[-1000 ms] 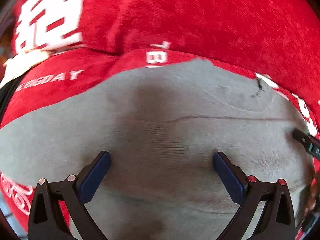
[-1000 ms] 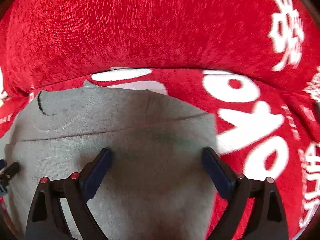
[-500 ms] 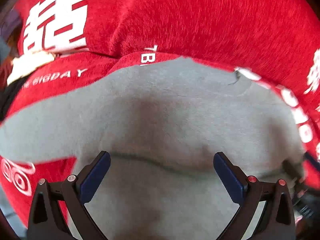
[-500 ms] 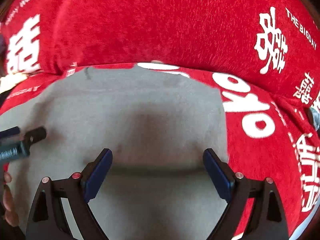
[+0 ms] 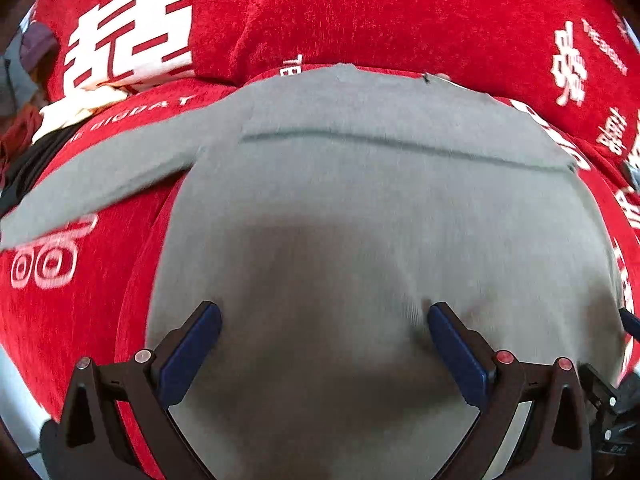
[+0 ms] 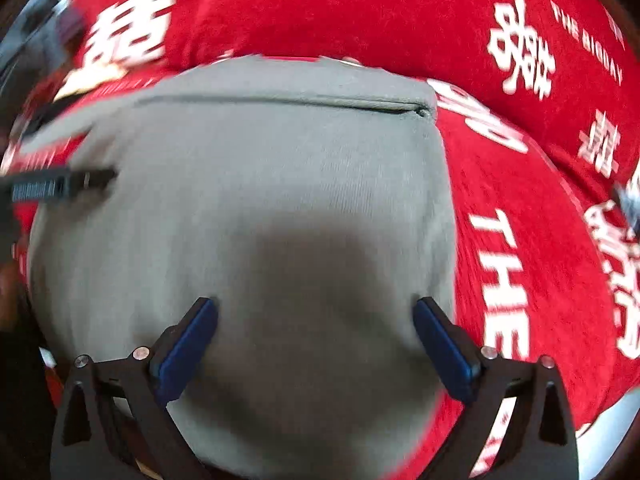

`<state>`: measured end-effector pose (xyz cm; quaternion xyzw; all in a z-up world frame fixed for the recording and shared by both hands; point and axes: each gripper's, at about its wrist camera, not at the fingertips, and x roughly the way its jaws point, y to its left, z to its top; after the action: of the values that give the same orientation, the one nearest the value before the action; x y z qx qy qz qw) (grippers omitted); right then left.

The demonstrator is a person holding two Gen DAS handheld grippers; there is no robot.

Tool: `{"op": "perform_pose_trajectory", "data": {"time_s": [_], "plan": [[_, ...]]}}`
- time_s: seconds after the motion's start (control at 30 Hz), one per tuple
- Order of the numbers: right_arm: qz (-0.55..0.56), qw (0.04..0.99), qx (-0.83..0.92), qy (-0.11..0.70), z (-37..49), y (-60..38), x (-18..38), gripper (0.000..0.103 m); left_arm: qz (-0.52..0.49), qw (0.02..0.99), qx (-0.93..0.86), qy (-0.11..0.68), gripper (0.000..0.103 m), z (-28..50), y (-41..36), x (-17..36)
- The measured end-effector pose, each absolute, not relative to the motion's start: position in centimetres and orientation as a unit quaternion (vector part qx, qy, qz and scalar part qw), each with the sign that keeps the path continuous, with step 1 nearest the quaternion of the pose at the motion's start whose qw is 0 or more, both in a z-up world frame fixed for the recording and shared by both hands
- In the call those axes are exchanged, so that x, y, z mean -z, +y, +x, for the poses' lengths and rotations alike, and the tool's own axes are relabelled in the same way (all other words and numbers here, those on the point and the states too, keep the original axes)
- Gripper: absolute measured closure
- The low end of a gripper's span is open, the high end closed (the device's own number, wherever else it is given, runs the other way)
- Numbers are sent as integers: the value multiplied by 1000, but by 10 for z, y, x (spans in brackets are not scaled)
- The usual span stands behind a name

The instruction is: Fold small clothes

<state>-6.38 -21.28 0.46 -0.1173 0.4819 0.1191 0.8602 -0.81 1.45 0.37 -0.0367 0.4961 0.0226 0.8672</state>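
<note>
Covering almost everything is a big red blanket (image 5: 360, 12) with white letters, spread over a soft seat, and it fills both views from edge to edge. On top of it lies the gray sweater (image 5: 380, 208), already doubled over once, so a folded edge runs side to side near 12 o'clock in both views. Its long way goes from 9 o'clock to 3 o'clock. One gray sleeve (image 5: 104, 176) sticks out toward 9 o'clock in the left wrist view, flat on the blanket. I think that sleeve is the next part to tuck in, and it lies on the left hand's side, so the left gripper (image 5: 324, 336) looks nearer to it. That gripper hangs over the sweater with its blue pads (image 5: 188, 352) wide apart, and it holds nothing. The right gripper (image 6: 316, 332) sits over the other half of the sweater, close to the sweater's side edge at 3 o'clock. Its jaws are opening and are almost as wide as they go, with only flat cloth below them and nothing pinched. At 9 o'clock in the right wrist view, a dark finger of the left gripper pokes in over the sweater.
</note>
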Motion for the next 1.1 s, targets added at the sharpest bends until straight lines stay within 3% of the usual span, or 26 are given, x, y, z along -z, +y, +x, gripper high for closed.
{"op": "perform_pose_trajectory", "data": {"time_s": [0.17, 0.33, 0.47, 0.63, 0.87, 1.1], "plan": [[-193, 830, -125, 509, -90, -207, -2, 3, -16, 861, -12, 509, 0, -42, 24, -2], [-219, 853, -183, 437, -77, -166, -33, 3, -18, 866, 15, 500, 0, -40, 18, -15], [-277, 820, -233, 443, -52, -123, -9, 3, 21, 853, 41, 520, 0, -29, 2, 1], [-229, 821, -263, 452, -61, -176, -1, 2, 19, 845, 42, 533, 0, -60, 32, 7], [-363, 774, -222, 470, -109, -198, 12, 1, 49, 819, 25, 572, 0, -89, 40, 11], [-330, 809, -245, 421, -87, -142, -23, 1, 19, 839, 76, 539, 0, -70, 5, -3]]}}
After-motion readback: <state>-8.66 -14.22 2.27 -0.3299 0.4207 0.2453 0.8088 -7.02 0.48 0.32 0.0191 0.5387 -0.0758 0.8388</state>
